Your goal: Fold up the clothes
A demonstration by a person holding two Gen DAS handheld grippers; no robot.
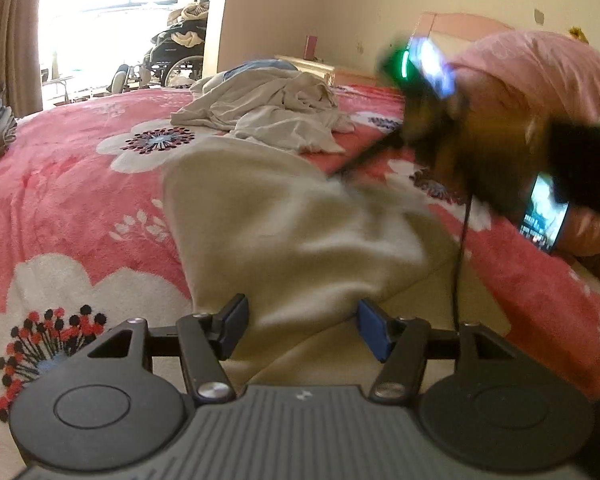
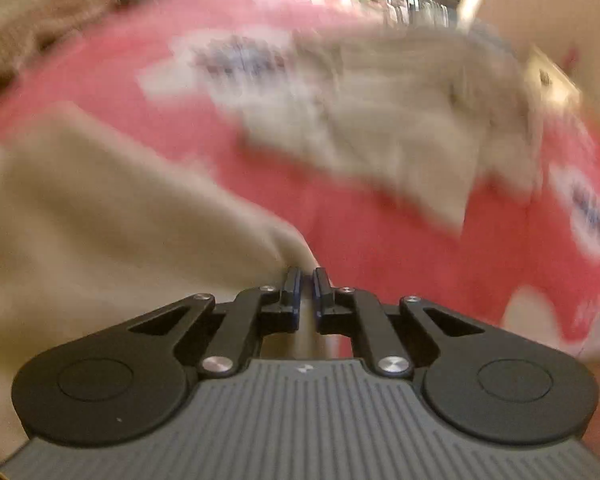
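Pink floral fleece bedspread [image 1: 72,184] under flat beige knit garment [image 1: 284,232]. My right gripper [image 2: 307,280] pinches garment's edge, mid-fold. My left gripper [image 1: 302,316] gapes, straddling the hem unclamped; probably must close next.

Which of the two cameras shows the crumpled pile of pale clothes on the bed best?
The left wrist view: the crumpled pile is sharp, creases visible, on the pink floral blanket. The right wrist view shows it only as a smeared pale patch.

A bed with a pink floral blanket [image 1: 80,184] stands against a cream wall [image 1: 340,8], beside a bright window [image 1: 108,0], brown curtain [image 1: 8,32] and, seemingly, a wheelchair [image 1: 176,60].
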